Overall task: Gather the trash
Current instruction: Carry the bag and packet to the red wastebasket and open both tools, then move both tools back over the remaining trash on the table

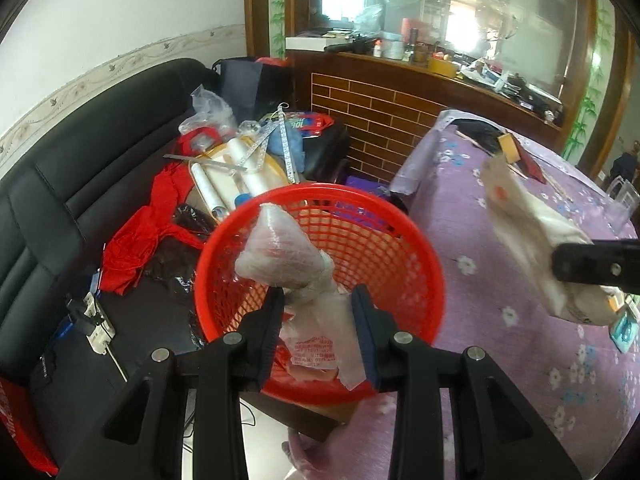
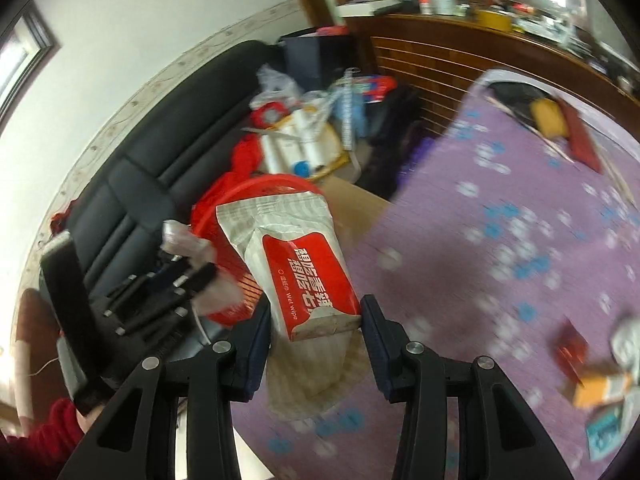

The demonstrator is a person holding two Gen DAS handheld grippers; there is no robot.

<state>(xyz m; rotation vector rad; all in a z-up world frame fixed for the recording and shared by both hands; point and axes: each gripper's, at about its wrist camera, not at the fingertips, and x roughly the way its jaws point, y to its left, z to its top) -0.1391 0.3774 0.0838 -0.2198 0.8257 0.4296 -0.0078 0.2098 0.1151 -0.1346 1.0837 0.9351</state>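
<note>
Left wrist: purple floral cloth-covered desk [image 1: 500,280] beside black leather sofa [image 1: 80,184]. Left hand-held gripper [image 1: 318,296] clamped on crumpled clear plastic wrapper [image 1: 280,260] over red mesh plastic basket [image 1: 400,264]. Right hand-held gripper [image 2: 316,312] clamped on white-and-red wet-wipe packet [image 2: 304,268] near desk edge.

We see a home living room: a black leather sofa [image 1: 80,184] full of clutter, a bench [image 1: 520,280] with flowered purple cloth, and probably a wooden cabinet [image 1: 400,120].
</note>
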